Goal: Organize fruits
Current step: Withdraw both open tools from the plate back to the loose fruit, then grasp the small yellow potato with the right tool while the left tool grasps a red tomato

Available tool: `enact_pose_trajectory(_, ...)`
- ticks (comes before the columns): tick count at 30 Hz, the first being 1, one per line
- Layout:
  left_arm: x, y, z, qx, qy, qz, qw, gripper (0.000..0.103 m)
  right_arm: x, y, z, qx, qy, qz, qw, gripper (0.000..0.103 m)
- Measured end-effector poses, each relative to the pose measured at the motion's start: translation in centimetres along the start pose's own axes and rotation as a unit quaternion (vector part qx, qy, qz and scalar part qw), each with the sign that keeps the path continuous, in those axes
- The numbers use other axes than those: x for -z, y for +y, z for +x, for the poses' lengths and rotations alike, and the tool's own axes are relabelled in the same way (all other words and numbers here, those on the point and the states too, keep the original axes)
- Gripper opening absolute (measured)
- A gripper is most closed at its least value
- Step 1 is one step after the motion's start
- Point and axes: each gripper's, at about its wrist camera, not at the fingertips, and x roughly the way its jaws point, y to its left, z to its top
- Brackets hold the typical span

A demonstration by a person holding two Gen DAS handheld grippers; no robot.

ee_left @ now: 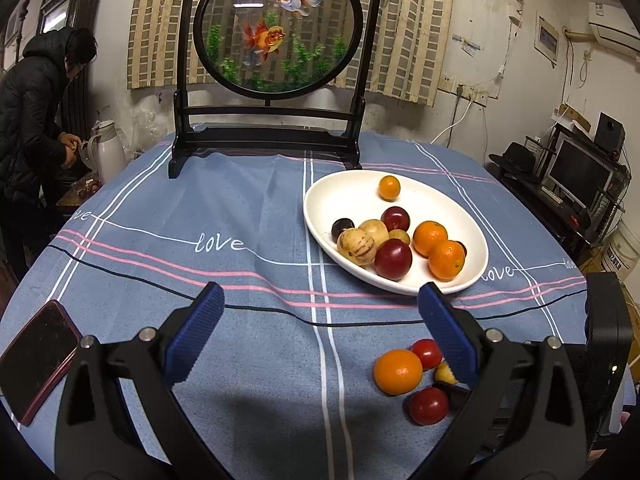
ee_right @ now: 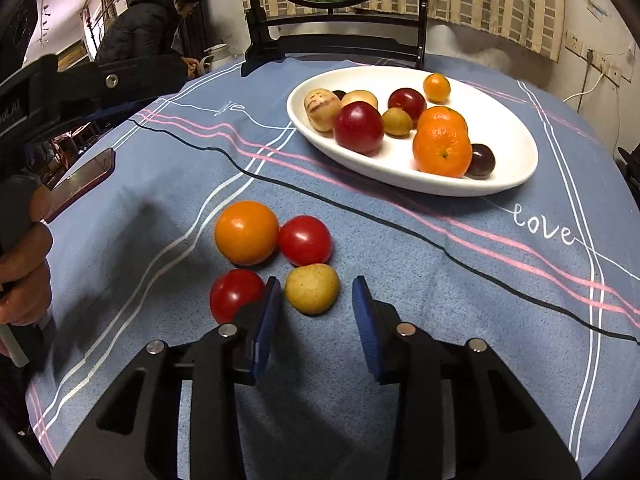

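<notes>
The right gripper (ee_right: 316, 312) points steeply down at the blue checked tablecloth (ee_right: 460, 300), its blue-padded jaws partly apart and level with a small yellow-brown fruit (ee_right: 312, 289). The fruit lies on the cloth at the fingertips, nearer the left pad; whether either pad touches it cannot be told. No grip is visible.

Three more loose fruits cluster against it: a red tomato (ee_right: 235, 294) just beside the left finger, a second red tomato (ee_right: 305, 240) beyond the yellow-brown fruit, and an orange fruit (ee_right: 246, 232) touching that second tomato.

The left gripper (ee_left: 320, 320) tilts moderately downward over bare cloth with its jaws wide apart and nothing between them. A hand (ee_right: 24, 264) grasps its handle at the left border of the right wrist view.

A white oval dish (ee_right: 516, 148) stands further toward the far edge of the table, well apart from the loose cluster, holding mandarins, dark red plums and pale striped fruits. A phone (ee_left: 38, 356) lies near the table's left edge. A framed goldfish screen (ee_left: 276, 28) stands at the far edge.
</notes>
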Motion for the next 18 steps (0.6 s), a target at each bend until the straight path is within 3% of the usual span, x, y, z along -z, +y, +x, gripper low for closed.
enact_pose_trajectory(5, 0.0, 0.0, 0.1, 0.000, 0.002, 0.001, 1.0000, 0.099, 0.1, 0.1, 0.0, -0.003, -0.003, -0.002, 1.000, 0.028)
enact_pose_trajectory(10, 0.0, 0.1, 0.0, 0.009, 0.013, 0.000, 0.9999, 0.099, -0.2, -1.1, -1.0, -0.011, -0.015, 0.026, 1.000, 0.028)
enact_pose_trajectory(14, 0.6, -0.9, -0.2, 0.078, 0.054, 0.025, 0.9952, 0.097, -0.4, -3.1, -2.8, 0.001, -0.046, 0.064, 0.997, 0.028)
enact_pose_trajectory(16, 1.6, -2.2, -0.9, 0.136, 0.073, 0.054, 0.9865, 0.088, -0.4, -3.8, -3.1, 0.011, -0.051, 0.076, 0.996, 0.028)
enact_pose_trajectory(18, 2.8, -3.6, -1.5, 0.171, 0.087, 0.087, 0.9776, 0.072, -0.3, -4.3, -3.1, 0.014, -0.048, 0.086, 0.995, 0.028)
